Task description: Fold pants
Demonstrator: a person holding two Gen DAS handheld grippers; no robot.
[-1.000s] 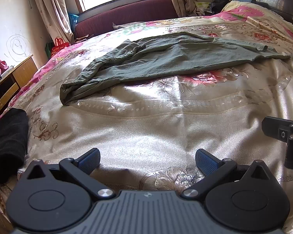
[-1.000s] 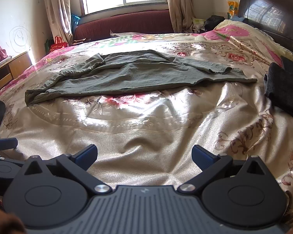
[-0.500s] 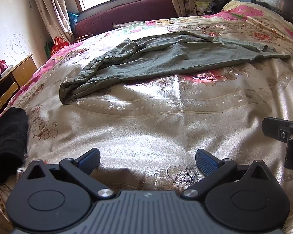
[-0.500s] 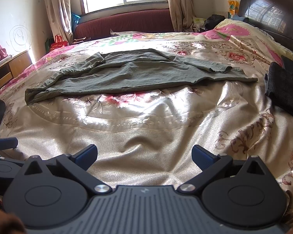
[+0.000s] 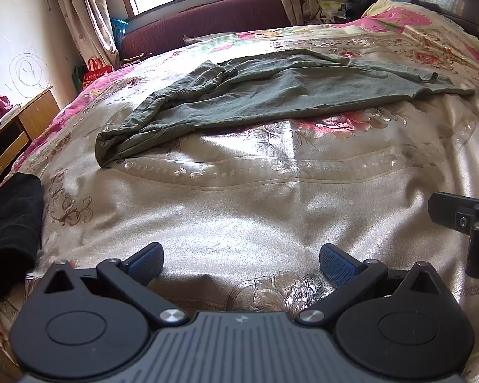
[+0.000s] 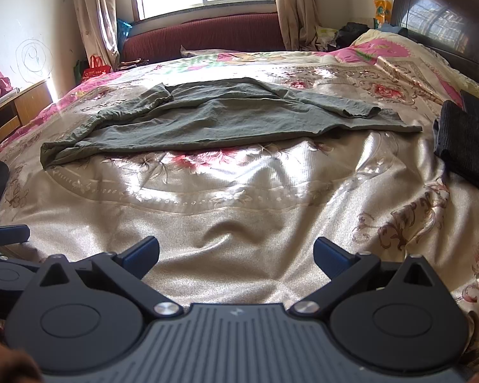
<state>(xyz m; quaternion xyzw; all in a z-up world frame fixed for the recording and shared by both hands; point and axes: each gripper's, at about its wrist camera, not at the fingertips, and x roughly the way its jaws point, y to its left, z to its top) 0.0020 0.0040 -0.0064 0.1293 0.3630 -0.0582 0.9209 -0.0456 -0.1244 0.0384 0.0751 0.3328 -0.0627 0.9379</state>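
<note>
Pants point(image 6: 226, 118) of grey-green cloth lie spread and rumpled across the middle of the bed point(image 6: 239, 210), well apart from both grippers. The left gripper point(image 5: 241, 260) and the right gripper point(image 6: 236, 252) hover over the bed's near edge, jaws wide apart, gripping nothing.

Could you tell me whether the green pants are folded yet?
Not neatly: the pants lie spread lengthwise across the bed, rumpled at the left end.
</note>
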